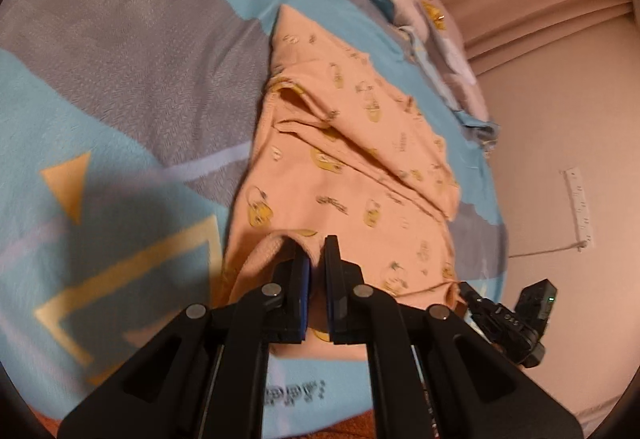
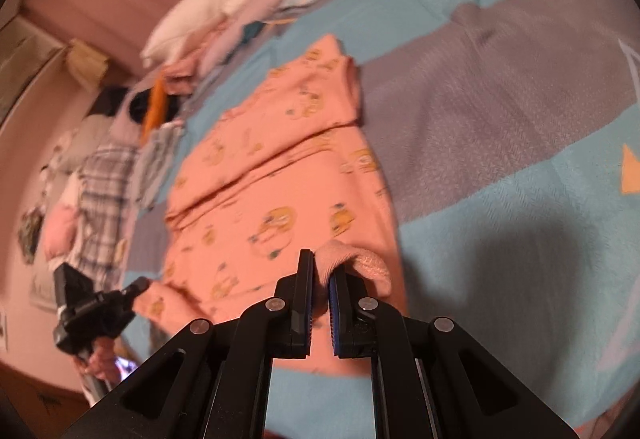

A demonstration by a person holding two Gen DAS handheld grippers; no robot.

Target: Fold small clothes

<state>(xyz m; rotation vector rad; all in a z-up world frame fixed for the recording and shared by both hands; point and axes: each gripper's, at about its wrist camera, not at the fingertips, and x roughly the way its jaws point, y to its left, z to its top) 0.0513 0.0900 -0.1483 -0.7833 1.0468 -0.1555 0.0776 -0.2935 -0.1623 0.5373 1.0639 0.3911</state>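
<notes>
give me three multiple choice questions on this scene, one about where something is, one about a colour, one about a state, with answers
1. Where does the pink printed garment lie?
A. on the patterned bedspread
B. on the floor
C. inside a basket

2. What colour are the cartoon prints on the garment?
A. green
B. yellow
C. red

3. What is the state of the left gripper and the right gripper?
A. both wide open above the cloth
B. one open, one shut
C. both shut on the garment's near edge

Answers:
1 A, the garment is spread over the blue and grey bedspread.
2 B, yellow round figures dot the pink fabric.
3 C, each wrist view shows pink cloth pinched between the nearly closed fingers.
</notes>
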